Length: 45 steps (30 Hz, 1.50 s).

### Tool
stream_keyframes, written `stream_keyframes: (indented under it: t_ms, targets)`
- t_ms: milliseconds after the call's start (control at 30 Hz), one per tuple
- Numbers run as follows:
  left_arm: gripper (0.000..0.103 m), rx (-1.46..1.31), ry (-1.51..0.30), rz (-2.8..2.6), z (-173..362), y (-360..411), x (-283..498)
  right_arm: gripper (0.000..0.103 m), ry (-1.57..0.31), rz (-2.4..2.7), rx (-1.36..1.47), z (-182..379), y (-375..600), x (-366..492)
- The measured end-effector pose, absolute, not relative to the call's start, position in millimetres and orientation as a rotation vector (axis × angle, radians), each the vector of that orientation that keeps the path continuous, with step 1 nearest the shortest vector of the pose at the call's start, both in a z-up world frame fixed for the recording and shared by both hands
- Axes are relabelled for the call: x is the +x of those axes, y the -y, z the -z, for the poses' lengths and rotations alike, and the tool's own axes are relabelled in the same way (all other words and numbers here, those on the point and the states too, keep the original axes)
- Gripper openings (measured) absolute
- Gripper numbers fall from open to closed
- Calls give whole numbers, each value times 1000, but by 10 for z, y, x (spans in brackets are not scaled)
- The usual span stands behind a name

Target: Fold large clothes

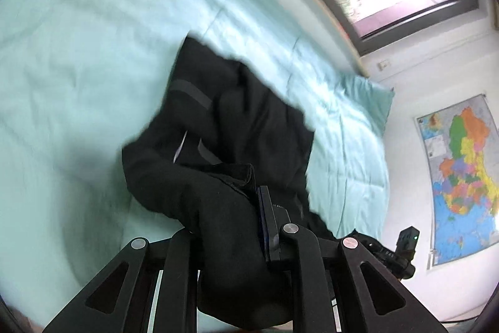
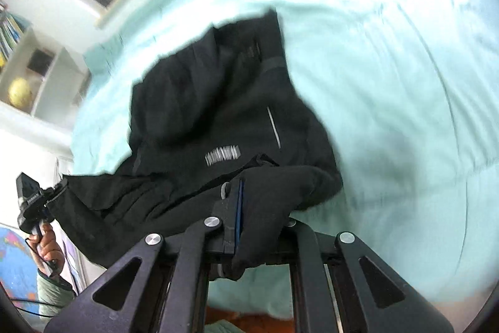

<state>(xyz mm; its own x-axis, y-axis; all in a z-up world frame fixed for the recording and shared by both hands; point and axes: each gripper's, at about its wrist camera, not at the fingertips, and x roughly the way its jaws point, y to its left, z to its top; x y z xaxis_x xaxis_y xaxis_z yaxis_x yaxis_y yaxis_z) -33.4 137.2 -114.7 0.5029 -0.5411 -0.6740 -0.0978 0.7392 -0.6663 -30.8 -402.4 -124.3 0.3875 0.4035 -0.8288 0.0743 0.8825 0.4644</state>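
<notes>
Left wrist view | left gripper [image 1: 249,208] pinched black jacket [image 1: 230,114] above mint bedspread [image 1: 78,52] | right gripper [image 2: 246,208] pinched it too

A bed [image 1: 78,67] covered by a wrinkled, pale mint quilt [image 2: 389,67] fills most of both views. A pillow [image 1: 371,97] in the same mint colour lies on it at the end near the wall. The lower part of a black garment [image 1: 237,102] hangs over the quilt; whether it touches is unclear
</notes>
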Motion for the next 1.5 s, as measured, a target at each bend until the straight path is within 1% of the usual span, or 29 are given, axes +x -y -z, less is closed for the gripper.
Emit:
stream_keyframes:
  t_ms: [100, 200, 333, 400, 500, 567, 667, 767, 900, 1000, 1067, 1133, 1200, 1267, 1333, 1367, 1400, 1433, 1467, 1500]
  targets:
    - [18, -640, -964, 314, 851, -1332, 17, 12, -1074, -231, 467, 947, 4092, 36]
    - [19, -603, -928, 306, 700, -1300, 489, 12, -999, -220, 468, 664, 4111, 528]
    - [22, -659, -938, 251, 773, -1358, 1243, 12, -959, -182, 450, 536, 4051, 1193]
    - [22, -682, -965, 219, 990, -1356, 1649, 12, -976, -156, 450, 616, 4011, 1516]
    - [22, -728, -1041, 158, 1443, -1317, 2132, 12, -1045, -103, 423, 942, 3931, 2050]
    - [22, -715, -1104, 117, 1808, -1261, 2407, 12, -1122, -69, 413, 1299, 3887, 2398]
    - [23, -712, -1199, 69, 2323, -1141, 2692, 13, -1217, -32, 441, 1801, 3906, 2731]
    - [24, -696, -1255, 42, 2714, -1007, 2820, 15, -1303, -11, 494, 2353, 3889, 2987]
    - [24, -603, -1281, 50, 2941, -823, 2907, 18, -1373, 3, 569, 2789, 3903, 3123]
    - [24, -576, -1294, 84, 2911, -824, 2900, 18, -1392, -10, 575, 2878, 3918, 3176]
    - [25, -500, -1273, 110, 2734, -815, 2832, 18, -1406, -42, 580, 2857, 3957, 3179]
    - [27, -410, -1247, 149, 2514, -792, 2714, 21, -1408, -69, 601, 2797, 4040, 3161]
    - [32, -366, -1254, 220, 2298, -774, 2563, 28, -1402, -108, 611, 2622, 4095, 3077]
    - [42, -370, -1306, 349, 2143, -800, 2400, 34, -1367, -160, 602, 2395, 4133, 2968]
    - [49, -400, -1288, 413, 2004, -907, 2241, 41, -1339, -203, 581, 2241, 4153, 2876]
    - [53, -418, -1254, 414, 1907, -999, 2142, 47, -1320, -215, 565, 2157, 4171, 2811]
    - [59, -430, -1225, 408, 1841, -1064, 2088, 54, -1308, -217, 550, 2107, 4176, 2778]
    - [65, -444, -1202, 403, 1798, -1122, 2062, 59, -1294, -203, 505, 2034, 4184, 2720]
    - [68, -463, -1164, 390, 1747, -1205, 2028, 68, -1284, -190, 467, 1992, 4177, 2688]
    - [73, -473, -1142, 379, 1731, -1241, 2028, 72, -1270, -177, 418, 1947, 4167, 2650]
